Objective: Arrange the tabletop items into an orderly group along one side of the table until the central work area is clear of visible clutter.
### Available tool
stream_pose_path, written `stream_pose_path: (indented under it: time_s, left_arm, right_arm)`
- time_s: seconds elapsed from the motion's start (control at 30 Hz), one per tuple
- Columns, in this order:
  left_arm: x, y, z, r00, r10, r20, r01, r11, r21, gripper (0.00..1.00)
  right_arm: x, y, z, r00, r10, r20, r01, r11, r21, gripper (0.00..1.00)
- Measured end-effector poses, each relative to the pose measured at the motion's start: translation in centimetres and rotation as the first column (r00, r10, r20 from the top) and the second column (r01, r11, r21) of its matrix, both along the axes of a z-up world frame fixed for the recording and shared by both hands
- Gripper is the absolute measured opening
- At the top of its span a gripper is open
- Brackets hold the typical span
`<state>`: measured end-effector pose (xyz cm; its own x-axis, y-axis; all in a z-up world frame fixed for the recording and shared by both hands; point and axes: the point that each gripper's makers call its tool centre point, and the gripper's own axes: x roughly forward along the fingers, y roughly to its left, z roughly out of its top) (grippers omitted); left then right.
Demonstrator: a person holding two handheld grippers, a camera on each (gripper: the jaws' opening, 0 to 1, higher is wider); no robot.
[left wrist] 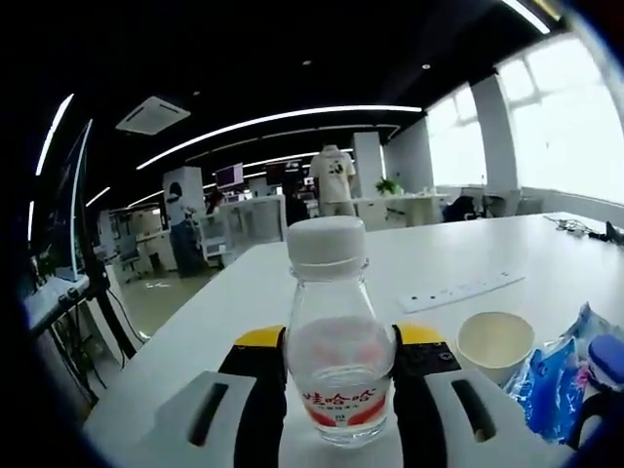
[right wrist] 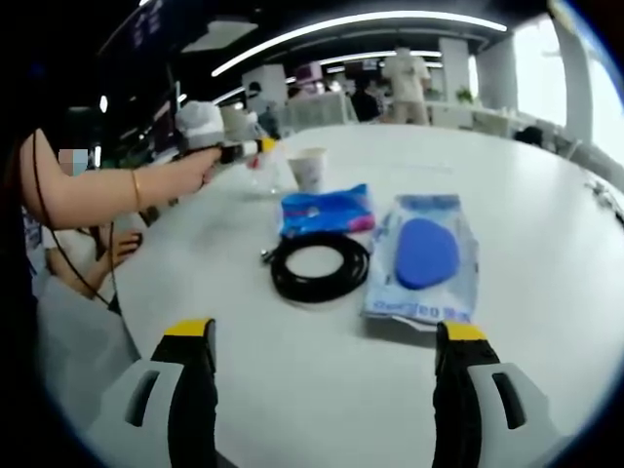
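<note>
While the left tongs [left wrist: 339, 390] pinch the clear plastic bottle with white cap [left wrist: 338, 341] just beside the white paper cup [left wrist: 494, 342], set it down upright there; ahead of the spread, empty right tongs [right wrist: 322, 390] lies the black coiled cable [right wrist: 320, 265] on the white desk [right wrist: 546, 195], likely next.

The left gripper [left wrist: 339, 385] has its jaws closed against both sides of a clear bottle [left wrist: 339, 341], gripping it at the body. In the right gripper view, the person's left arm [right wrist: 117, 190] stretches out level. The right gripper [right wrist: 322, 375] holds its jaws spread wide, gripping nothing.
</note>
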<state>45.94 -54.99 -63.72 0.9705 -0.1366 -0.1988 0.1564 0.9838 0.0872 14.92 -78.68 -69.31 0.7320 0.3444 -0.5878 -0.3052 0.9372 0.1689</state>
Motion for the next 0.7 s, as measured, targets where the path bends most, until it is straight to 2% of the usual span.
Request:
stream_pose_path:
  time_s: [0.43,0.6,0.7]
  left_arm:
    - [0.06,0.06,-0.02,1.0,0.023,0.0,-0.023,1.0,-0.006,0.42]
    - [0.07,0.17,-0.04,1.0,0.016,0.012,-0.016,1.0,0.016,0.54]
    - [-0.14,0.16,0.11,1.0,0.006,0.015,-0.006,1.0,0.012,0.57]
  right_arm:
    - [0.0,-0.12,0.01,1.0,0.0,0.003,0.0,1.0,-0.001,0.91]
    - [0.04,-0.22,0.03,1.0,-0.003,0.005,0.003,1.0,0.0,0.91]
    - [0.07,-0.19,0.03,1.0,-0.002,0.005,0.002,1.0,0.001,0.91]
